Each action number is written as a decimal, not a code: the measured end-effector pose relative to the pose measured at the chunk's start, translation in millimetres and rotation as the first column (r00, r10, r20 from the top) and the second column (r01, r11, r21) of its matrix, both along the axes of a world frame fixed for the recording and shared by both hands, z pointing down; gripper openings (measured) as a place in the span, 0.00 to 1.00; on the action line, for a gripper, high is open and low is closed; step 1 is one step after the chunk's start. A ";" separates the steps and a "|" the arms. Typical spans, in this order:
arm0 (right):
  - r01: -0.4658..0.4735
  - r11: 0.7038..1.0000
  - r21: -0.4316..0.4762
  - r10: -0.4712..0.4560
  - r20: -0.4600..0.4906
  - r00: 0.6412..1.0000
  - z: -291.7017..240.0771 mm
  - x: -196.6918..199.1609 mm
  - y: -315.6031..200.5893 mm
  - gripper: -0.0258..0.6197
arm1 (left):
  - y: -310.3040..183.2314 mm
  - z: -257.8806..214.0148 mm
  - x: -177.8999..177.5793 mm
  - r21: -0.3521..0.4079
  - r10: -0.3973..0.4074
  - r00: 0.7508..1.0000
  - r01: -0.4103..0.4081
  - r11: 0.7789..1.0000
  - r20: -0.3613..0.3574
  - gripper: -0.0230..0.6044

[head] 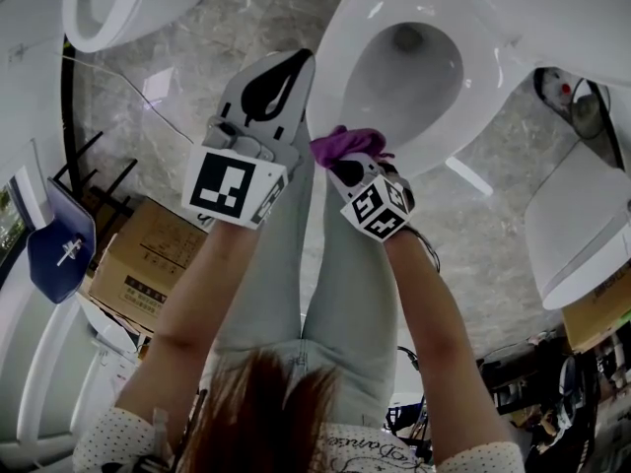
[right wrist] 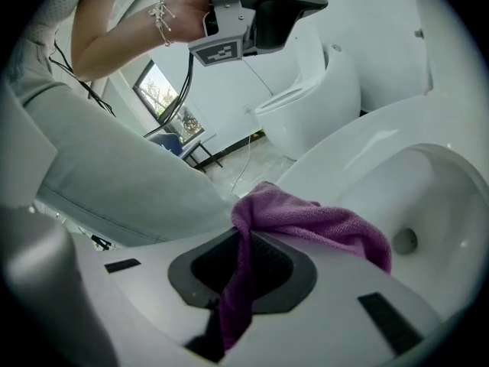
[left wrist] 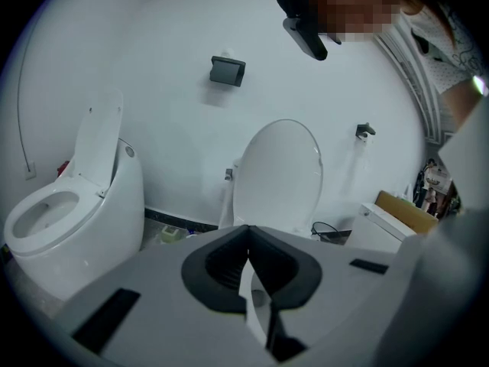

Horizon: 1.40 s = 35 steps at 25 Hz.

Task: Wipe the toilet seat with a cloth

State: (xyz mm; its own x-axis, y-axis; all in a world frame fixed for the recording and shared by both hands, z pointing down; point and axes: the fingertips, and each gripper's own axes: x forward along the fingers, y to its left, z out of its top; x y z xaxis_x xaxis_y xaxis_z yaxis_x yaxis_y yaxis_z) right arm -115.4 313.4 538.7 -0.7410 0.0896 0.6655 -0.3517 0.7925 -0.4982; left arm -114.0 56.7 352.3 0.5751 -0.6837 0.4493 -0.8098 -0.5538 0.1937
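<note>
Near toilet seat, right gripper fingers clamp purple cloth; left gripper fingers closed, empty.

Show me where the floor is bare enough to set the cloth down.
Bare floor lies between the left toilet and the middle toilet, and again between that toilet and the white lid at right. Crowded: cardboard boxes at left, clutter lower right.

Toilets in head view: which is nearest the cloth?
The middle toilet, bowl open: the right gripper holds the purple cloth at its front rim. The top-left toilet lies farther.
</note>
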 end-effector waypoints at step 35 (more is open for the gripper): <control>-0.208 0.978 -0.021 0.209 0.055 0.976 -8.7 -35.4 -74.1 0.11 | -62.1 7.9 -15.7 -0.015 0.045 0.999 -0.046 0.999 -0.012 0.04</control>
